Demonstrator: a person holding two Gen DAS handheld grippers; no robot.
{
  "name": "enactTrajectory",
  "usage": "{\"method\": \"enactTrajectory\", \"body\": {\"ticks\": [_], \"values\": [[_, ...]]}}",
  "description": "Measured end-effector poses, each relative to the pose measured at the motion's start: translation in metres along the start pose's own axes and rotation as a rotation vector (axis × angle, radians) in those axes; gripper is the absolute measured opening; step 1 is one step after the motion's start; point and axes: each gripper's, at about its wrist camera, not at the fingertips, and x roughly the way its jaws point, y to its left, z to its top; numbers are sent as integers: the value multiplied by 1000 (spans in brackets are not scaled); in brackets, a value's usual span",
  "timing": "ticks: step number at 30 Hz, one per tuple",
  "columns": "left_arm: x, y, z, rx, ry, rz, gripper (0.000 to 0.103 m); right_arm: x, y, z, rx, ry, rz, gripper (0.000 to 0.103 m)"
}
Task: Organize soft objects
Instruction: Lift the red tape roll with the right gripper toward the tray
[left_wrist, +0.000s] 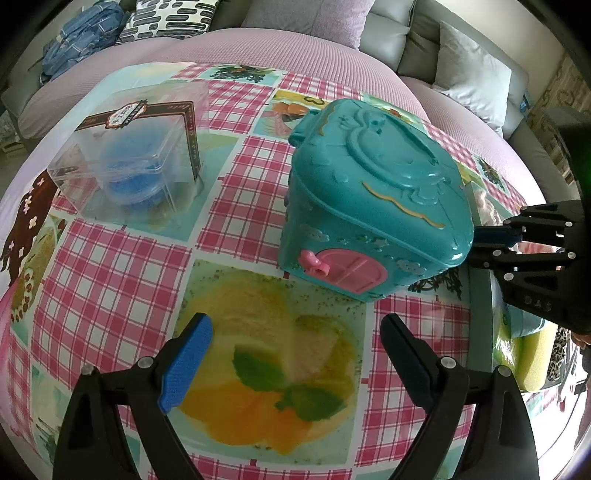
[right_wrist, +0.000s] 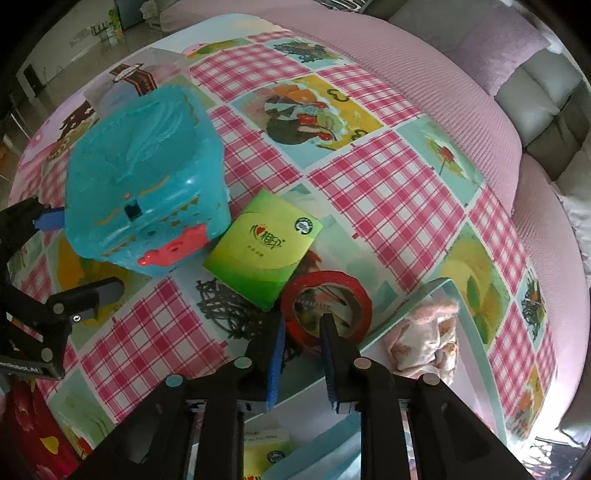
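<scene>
A green tissue pack (right_wrist: 264, 246) lies on the patterned tablecloth beside a teal toy case (right_wrist: 147, 184), which also shows in the left wrist view (left_wrist: 369, 199). A pink plush cloth (right_wrist: 424, 339) lies in a light blue bin (right_wrist: 469, 321); another tissue pack (right_wrist: 266, 454) sits lower in it. My right gripper (right_wrist: 303, 325) hovers over the bin's near edge by a red tape roll (right_wrist: 325, 306), jaws narrowly apart with nothing between them. My left gripper (left_wrist: 295, 332) is open and empty above the cloth, in front of the teal case.
A clear plastic box (left_wrist: 136, 162) with a blue item inside stands at the left. A yellow sponge (left_wrist: 535, 362) lies at the right edge. A pink-covered sofa (left_wrist: 258, 48) with cushions lies behind the table.
</scene>
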Motion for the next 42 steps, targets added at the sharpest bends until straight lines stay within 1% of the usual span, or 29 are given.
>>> {"method": "enactTrajectory", "body": {"ticks": [5, 8, 12, 21, 23, 25, 29, 33, 36, 42], "values": [[0, 0, 0, 0, 0, 1, 93, -7, -6, -3, 8, -9, -16, 22], [0, 0, -1, 3, 0, 2, 93, -8, -7, -4, 2, -9, -5, 22], [0, -1, -1, 3, -1, 0, 93, -2, 0, -3, -23, 10, 2, 22], [1, -1, -1, 9, -3, 3, 93, 13, 12, 4, -77, 29, -36, 22], [1, -1, -1, 12, -3, 6, 93, 13, 11, 4, -75, 26, -27, 20], [2, -2, 0, 12, -2, 6, 93, 14, 11, 4, -72, 23, -17, 16], [3, -3, 0, 10, 5, 1, 93, 15, 12, 8, -95, 18, -17, 13], [1, -4, 0, 7, 15, -4, 93, 11, 16, 5, -89, 3, -5, 12], [-1, -5, 2, 10, 17, 1, 93, -2, 19, 1, -71, -26, 3, 12], [-10, -12, 2, 34, 11, 2, 93, -32, 16, -8, 4, -122, 8, 11]]}}
